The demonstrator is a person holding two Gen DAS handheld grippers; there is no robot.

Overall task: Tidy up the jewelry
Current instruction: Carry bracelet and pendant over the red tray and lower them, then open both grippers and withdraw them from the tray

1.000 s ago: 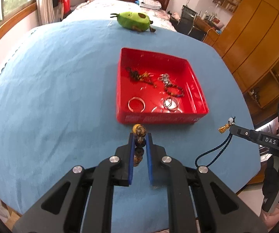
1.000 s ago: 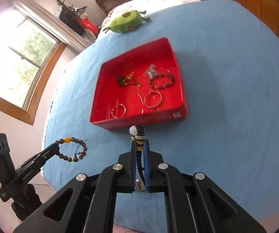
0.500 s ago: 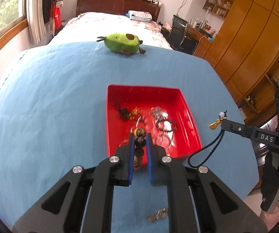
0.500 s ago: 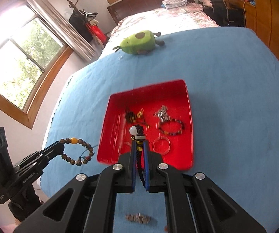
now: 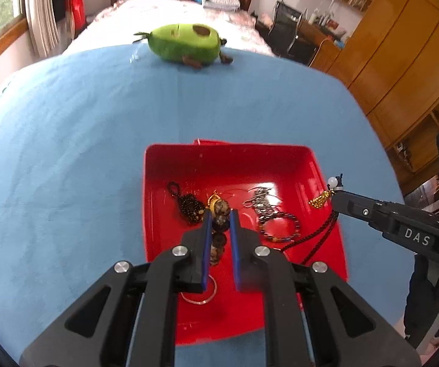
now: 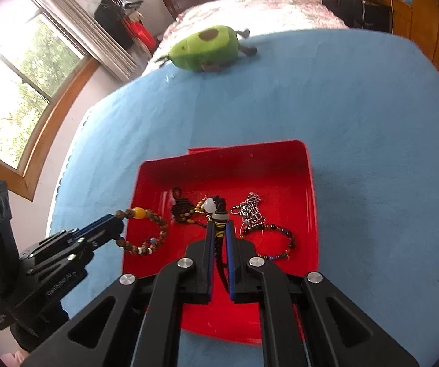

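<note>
A red tray (image 5: 170,159) (image 6: 308,180) sits on the blue cloth and holds several pieces of jewelry: a black bead string (image 5: 189,205), a silver chain (image 6: 250,211), a dark bead bracelet (image 6: 283,238) and a silver ring (image 5: 199,296). My left gripper (image 5: 219,214) (image 6: 118,226) is shut on a brown bead bracelet (image 6: 152,235) (image 5: 219,223) above the tray's left part. My right gripper (image 6: 218,226) (image 5: 337,197) is shut on a black cord pendant (image 6: 216,211) (image 5: 320,198) with a white bead and gold tassel, above the tray.
A green avocado plush toy (image 5: 186,42) (image 6: 207,47) lies at the far edge of the blue cloth (image 5: 66,122). A bed stands behind it, wooden cabinets (image 5: 403,46) to the right, a window (image 6: 14,91) to the left.
Both grippers have moved forward with their jewelry, from in front of the tray's near edge to over the tray. Both stay shut.
</note>
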